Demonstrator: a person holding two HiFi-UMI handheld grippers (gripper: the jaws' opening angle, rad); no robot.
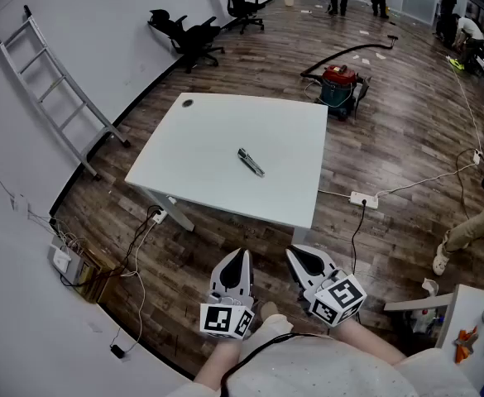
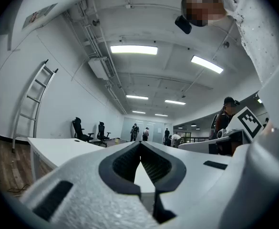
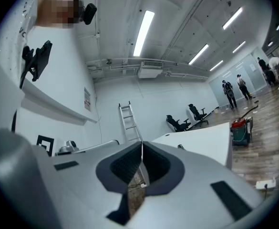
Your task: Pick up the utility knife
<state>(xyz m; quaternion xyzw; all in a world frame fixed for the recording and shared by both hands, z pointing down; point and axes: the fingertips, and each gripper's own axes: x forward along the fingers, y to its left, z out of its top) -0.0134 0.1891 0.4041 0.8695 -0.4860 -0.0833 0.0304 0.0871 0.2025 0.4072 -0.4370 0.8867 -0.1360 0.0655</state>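
A slim grey utility knife (image 1: 251,162) lies alone near the middle of a white rectangular tabletop (image 1: 217,126), set at a slant to its edges, in a large office with a dark wood-plank floor (image 1: 407,131). At the bottom of the head view, the person's two handheld tools sit short of the tabletop's near edge, well apart from the knife. The left claw (image 1: 241,254) and the right claw (image 1: 294,253), both white with black-lined tips and a marker cube at the rear, point toward the tabletop side by side. Each gripper view shows its claw pressed fully together with nothing in it. A silver aluminium ladder (image 1: 55,89) leans against the white wall at left. Black office chairs (image 1: 196,35) stand beyond the tabletop's far corner. A red-and-teal canister vacuum (image 1: 339,85) stands on the floor off its far right corner, and a white power strip (image 1: 363,198) lies on the floor to the right. Several people stand far off at the back of the room.
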